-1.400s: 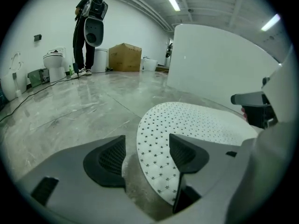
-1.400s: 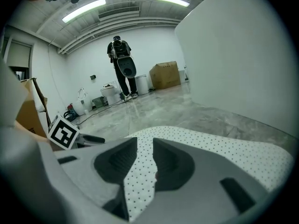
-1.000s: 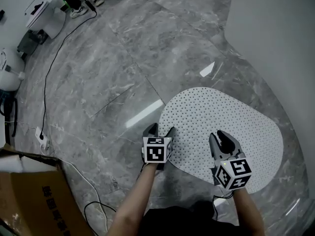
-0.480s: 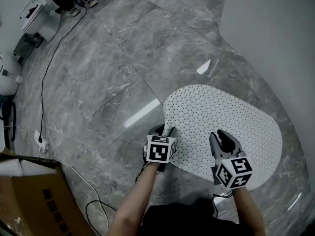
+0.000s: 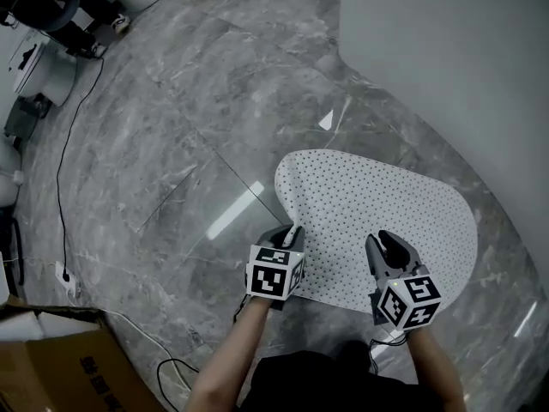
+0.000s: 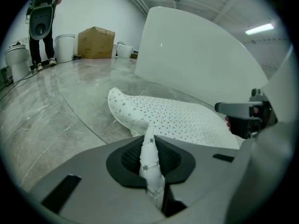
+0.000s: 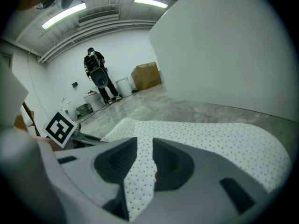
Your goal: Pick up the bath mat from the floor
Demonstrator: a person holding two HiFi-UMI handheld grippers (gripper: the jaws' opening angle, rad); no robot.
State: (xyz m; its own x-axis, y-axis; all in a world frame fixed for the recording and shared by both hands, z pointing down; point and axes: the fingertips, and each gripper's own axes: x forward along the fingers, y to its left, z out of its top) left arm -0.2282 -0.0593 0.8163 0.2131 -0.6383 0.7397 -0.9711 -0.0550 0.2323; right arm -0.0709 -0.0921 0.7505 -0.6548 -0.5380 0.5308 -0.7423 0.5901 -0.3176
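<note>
The white perforated bath mat (image 5: 377, 217) lies on the grey marble floor beside a curved white wall. My left gripper (image 5: 288, 233) is at its near left edge; its jaws have just been closing, and in the left gripper view they (image 6: 150, 146) pinch a raised fold of the mat (image 6: 173, 118). That left edge curls up off the floor. My right gripper (image 5: 391, 247) is over the mat's near right part. In the right gripper view its jaws (image 7: 145, 155) stand narrowly apart with the mat (image 7: 210, 141) running through the gap and down into it.
A tall curved white wall (image 5: 446, 58) rises just beyond the mat. A cardboard box (image 5: 60, 367) sits at the near left, with a black cable (image 5: 64, 170) and a power strip (image 5: 62, 275) on the floor. A person (image 6: 42, 22) stands far off near another box (image 6: 96, 36).
The left jaws went from wide open to closed on the mat's edge. That edge has lifted and the far left corner now curls up. Both grippers shifted slightly with the mat.
</note>
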